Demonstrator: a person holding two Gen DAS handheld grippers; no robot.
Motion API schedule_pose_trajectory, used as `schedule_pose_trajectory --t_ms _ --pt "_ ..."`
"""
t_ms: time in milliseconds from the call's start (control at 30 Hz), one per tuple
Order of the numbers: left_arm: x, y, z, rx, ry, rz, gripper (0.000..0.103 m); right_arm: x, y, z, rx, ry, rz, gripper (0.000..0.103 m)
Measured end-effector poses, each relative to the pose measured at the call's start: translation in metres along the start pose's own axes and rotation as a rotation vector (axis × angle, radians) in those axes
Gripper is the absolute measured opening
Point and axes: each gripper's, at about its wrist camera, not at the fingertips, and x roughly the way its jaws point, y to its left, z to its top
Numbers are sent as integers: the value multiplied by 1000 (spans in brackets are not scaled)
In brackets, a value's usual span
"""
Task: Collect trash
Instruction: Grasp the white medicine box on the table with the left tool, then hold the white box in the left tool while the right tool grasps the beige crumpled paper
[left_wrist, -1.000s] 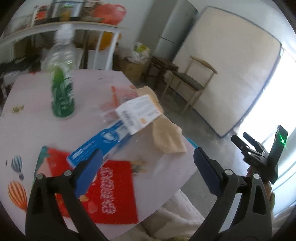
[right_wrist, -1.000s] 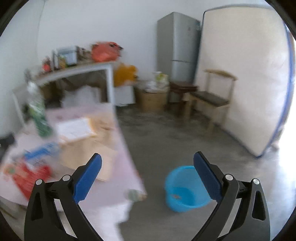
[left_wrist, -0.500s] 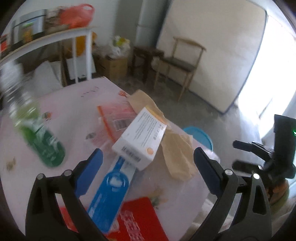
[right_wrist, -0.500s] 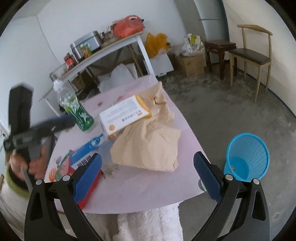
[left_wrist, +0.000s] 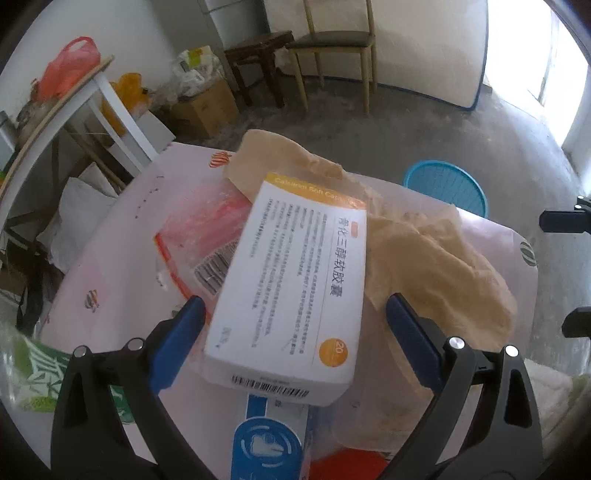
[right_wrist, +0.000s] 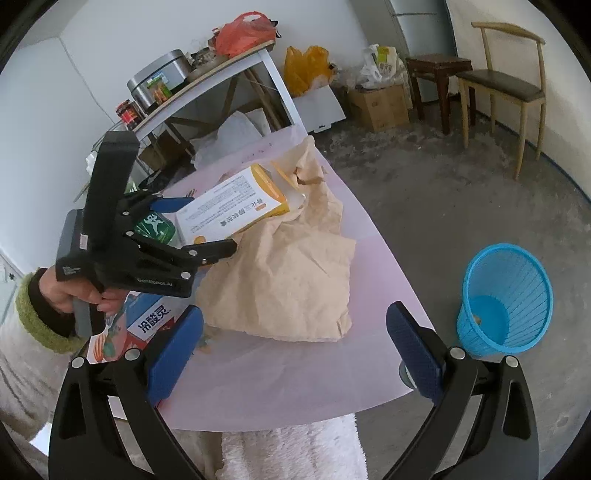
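The white medicine box (left_wrist: 295, 291) with an orange edge is lying tilted on the pile of rubbish on the pink table (right_wrist: 303, 373), propped on a crumpled tan paper bag (right_wrist: 288, 280) and a clear plastic wrapper with red print (left_wrist: 207, 236). The left gripper (left_wrist: 295, 328) is sitting with its blue fingers (left_wrist: 177, 343) spread wide on either side of the box's near end, not pressing on it. In the right wrist view that same gripper is showing from the side in the person's hand (right_wrist: 74, 295), its black arms reaching to the box's end. A blue toothpaste carton (left_wrist: 269, 439) is poking out from under the box toward the camera, and a green bottle (right_wrist: 155, 229) is standing behind the left gripper. The right gripper (right_wrist: 295, 347) is hanging above the table's near edge with its jaws wide apart, holding nothing. A blue mesh wastebasket (right_wrist: 506, 299) is standing on the concrete floor to the right of the table. A wooden chair (right_wrist: 506, 85) is standing further back by the wall.
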Motion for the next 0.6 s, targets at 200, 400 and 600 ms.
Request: schedule_pose_trajectory --t_ms 200,400,600 --pt "0 8 4 -33 16 -61 81 5 -8 0 23 11 33 96" --pt "-3 13 2 -70 17 -64 69 3 -9 -2 44 3 50 96" --pt "-16 20 -2 -126 -18 -79 69 -4 -12 -4 57 -6 51 96"
